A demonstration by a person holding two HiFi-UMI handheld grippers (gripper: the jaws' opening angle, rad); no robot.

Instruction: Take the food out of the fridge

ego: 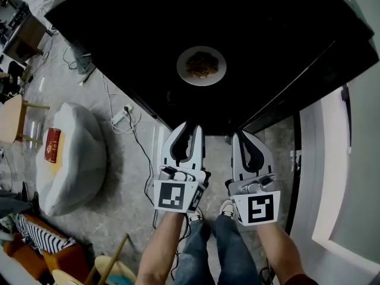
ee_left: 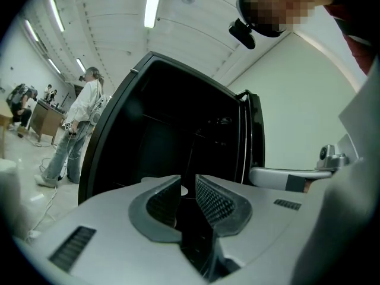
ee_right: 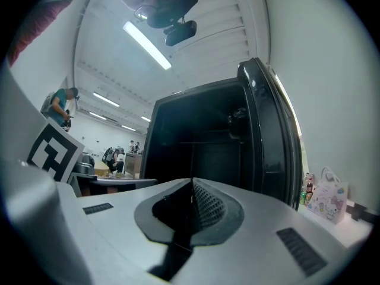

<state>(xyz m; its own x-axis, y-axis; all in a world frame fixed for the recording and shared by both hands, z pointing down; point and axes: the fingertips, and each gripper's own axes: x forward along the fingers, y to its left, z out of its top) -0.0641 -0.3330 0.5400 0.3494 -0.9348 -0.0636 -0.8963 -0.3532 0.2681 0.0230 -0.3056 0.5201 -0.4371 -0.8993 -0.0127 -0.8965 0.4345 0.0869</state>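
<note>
Left hand-held gripper [ego: 186,127] is slightly spread and empty, aimed at the plate of food [ego: 202,66] far inside the fridge [ego: 107,28]. Right hand-held gripper [ego: 250,136] is pressed together, probably just idle.

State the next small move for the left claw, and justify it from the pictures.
Probably open the left claw wider and ease it toward the near rim of the plate. That plate of food sits inside the open fridge, ahead of both claws, untouched. The left claw stands only slightly apart with nothing in it, and the right claw is shut.
</note>
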